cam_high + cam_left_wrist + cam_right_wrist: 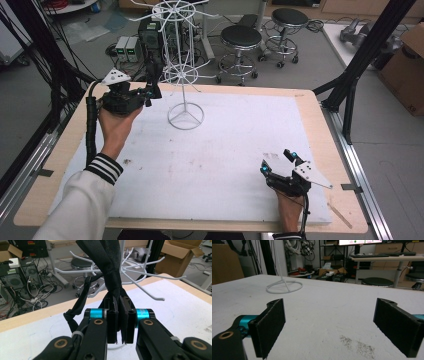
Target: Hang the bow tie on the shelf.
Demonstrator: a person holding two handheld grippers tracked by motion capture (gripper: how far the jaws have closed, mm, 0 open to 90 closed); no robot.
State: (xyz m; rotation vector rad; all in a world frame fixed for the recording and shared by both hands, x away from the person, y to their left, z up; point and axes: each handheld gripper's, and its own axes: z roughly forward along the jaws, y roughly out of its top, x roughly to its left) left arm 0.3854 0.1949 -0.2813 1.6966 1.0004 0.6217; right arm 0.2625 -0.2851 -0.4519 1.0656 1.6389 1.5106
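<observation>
My left gripper (151, 91) is raised at the table's far left, shut on a black fabric strap (154, 74). In the left gripper view the strap (110, 262) rises from between the pads of that gripper (119, 322), and a loop of it hangs to the left. A white wire rack (185, 116) with radiating hook arms (140, 272) stands just right of the strap. My right gripper (276, 161) rests low near the table's front right, open with nothing between its pads (272, 322). In the right gripper view the rack's ring base (284, 286) lies far ahead.
A white mat (225, 150) covers the wooden table. Two black stools (240, 37) and computer cases (130, 48) stand on the floor beyond the far edge. A black frame post (360, 65) and a cardboard box (407, 65) are at the right.
</observation>
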